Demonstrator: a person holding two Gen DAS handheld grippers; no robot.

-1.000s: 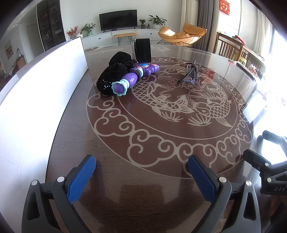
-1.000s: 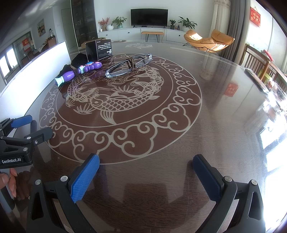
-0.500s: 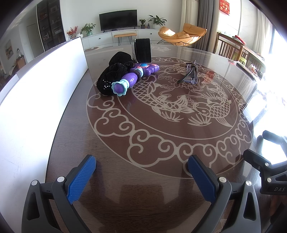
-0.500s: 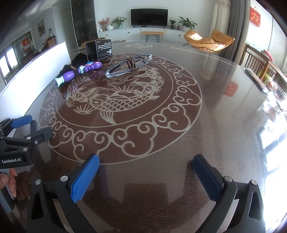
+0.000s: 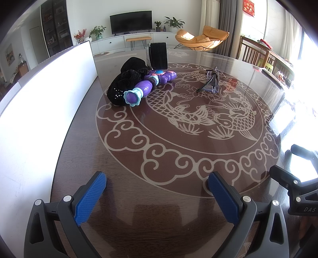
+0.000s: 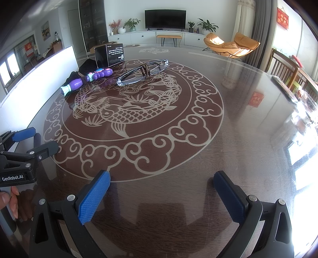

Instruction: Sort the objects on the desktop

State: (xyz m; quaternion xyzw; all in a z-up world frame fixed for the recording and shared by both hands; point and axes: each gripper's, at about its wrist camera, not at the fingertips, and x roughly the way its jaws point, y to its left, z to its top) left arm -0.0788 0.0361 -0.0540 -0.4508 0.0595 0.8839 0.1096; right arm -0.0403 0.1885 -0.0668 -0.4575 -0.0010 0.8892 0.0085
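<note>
On a dark round table [image 5: 83, 158] with a glossy top and a pale inlay of koi fish ringed by cloud scrolls; window glare washing out the 3 o'clock side. White board [image 5: 39, 103] standing along the table edge from 8 to 11 o'clock in the left wrist view. Behind, at 12 o'clock: living room with a wall TV [image 6: 165, 19], low white cabinet [image 6: 143, 36], potted plants, orange lounge chair [image 6: 231, 44] at 1 o'clock, wooden chair [image 5: 254, 51] at 2 o'clock.

Task items grouped at 11–12 o'clock on the table. Purple toy wand [image 5: 148, 86], teal flower-shaped end cap, pink and blue details at the head, lying flat and resting against black fabric pouch [image 5: 127, 81], crumpled, small sparkly dots on one side. Black box [image 5: 158, 55] upright just behind both, white print on the side seen in the right wrist view. Glasses [image 6: 142, 73], clear lenses, dark thin frame, temples folded and crossed, lying apart from the wand toward 1 o'clock.

Left gripper [image 5: 157, 189] low over the near table edge, blue pads spread wide, nothing between them. Right gripper [image 6: 162, 189] likewise spread wide, holding nothing. Fingers of a hand [image 6: 9, 200] wrapped on the left gripper handle at 8 o'clock in the right wrist view.
</note>
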